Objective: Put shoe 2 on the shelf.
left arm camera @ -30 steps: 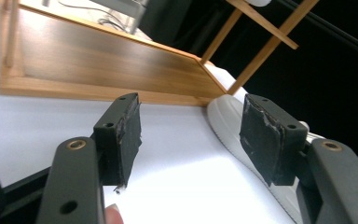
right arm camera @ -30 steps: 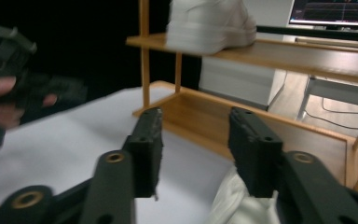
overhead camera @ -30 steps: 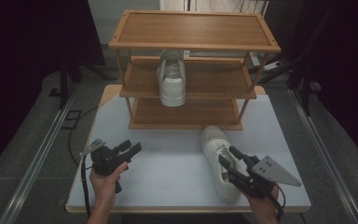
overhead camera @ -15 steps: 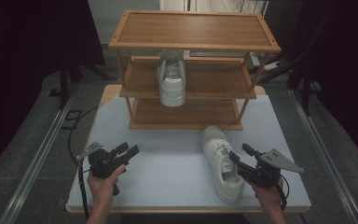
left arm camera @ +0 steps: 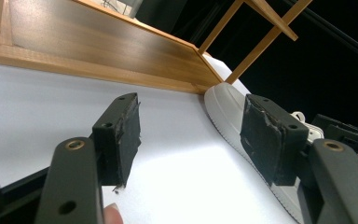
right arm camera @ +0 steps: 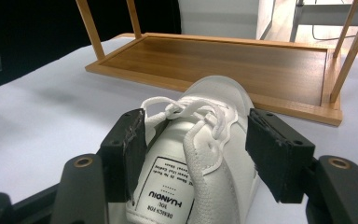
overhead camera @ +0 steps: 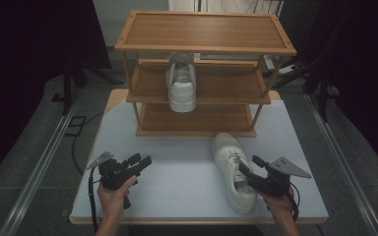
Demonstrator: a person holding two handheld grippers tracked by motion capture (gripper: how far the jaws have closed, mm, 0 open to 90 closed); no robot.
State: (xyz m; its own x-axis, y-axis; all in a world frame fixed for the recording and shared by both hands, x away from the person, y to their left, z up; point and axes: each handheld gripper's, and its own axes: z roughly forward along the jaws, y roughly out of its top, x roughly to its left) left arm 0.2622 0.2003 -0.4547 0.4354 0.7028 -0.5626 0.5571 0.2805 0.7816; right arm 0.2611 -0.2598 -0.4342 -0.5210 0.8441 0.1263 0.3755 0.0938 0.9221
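Two white shoes are seen: one shoe on the rack [overhead camera: 182, 83] stands on the middle shelf of the wooden rack [overhead camera: 204, 32], and the shoe on the table [overhead camera: 234, 169] lies on the white table [overhead camera: 177, 174] in front of the bottom shelf, toe toward the rack. The step in hand is judged to be the pick-up of that shoe for the rack. The right gripper [right arm camera: 196, 154] is set over the shoe's heel end with its jaws spread wide; they have just been opening, and the shoe's collar and tongue sit between the pads [right arm camera: 130, 140] without being pressed. For a sound grip, the jaws are best lowered a little further so the pads straddle the firm sides of the collar rather than the laces, then closed evenly, so that the shoe is not tipped. The left gripper [overhead camera: 128, 169] is held apart, to the left of the shoe, its jaws parted on nothing.
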